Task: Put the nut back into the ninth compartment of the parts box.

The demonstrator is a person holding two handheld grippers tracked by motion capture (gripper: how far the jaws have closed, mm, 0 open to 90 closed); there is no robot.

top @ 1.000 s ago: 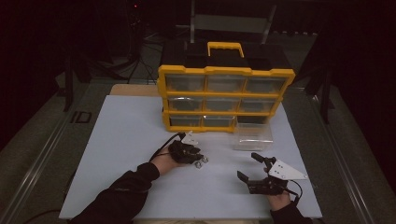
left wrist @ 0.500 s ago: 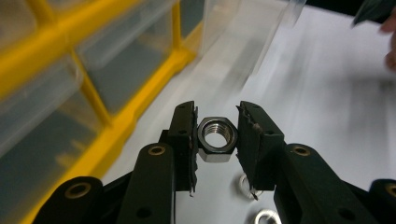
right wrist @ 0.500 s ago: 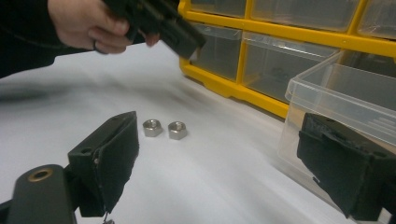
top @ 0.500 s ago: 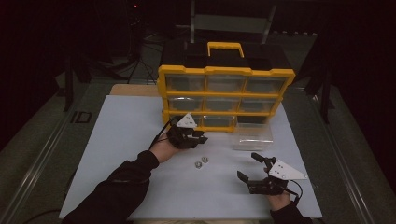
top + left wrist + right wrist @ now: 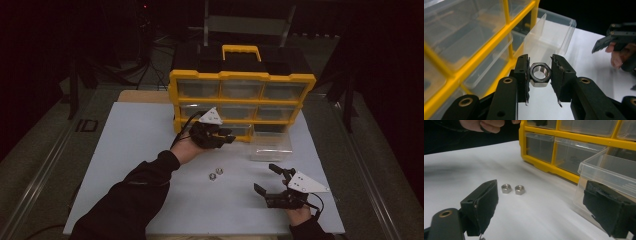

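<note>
Gripping a nut (image 5: pixel 540 73) between their pads, my left tongs (image 5: pixel 227 138) hang above the table (image 5: pixel 135 150), just in front of the yellow organizer (image 5: pixel 242 77). In the left gripper view the nut sits sideways in the grip, its threaded hole facing the camera, with one pad pressed on each of two opposite flats. Beyond it stands a clear drawer (image 5: pixel 552 32), pulled out of the organizer and resting on the table beside the bottom row.

My right tongs (image 5: pixel 270 180) are wide apart and hold nothing. They rest low at the near right of the table, pointing toward the organizer. In the right gripper view their two black pads frame the scene: the clear drawer (image 5: pixel 607 167) lies close to one pad, and two more nuts (image 5: pixel 512 189) lie side by side on the table, near the other pad. In the high view those two nuts (image 5: pixel 215 174) lie between my two hands, close together, nearer to me than the left tongs.

The organizer's drawers look clear; I cannot tell what is in them.
</note>
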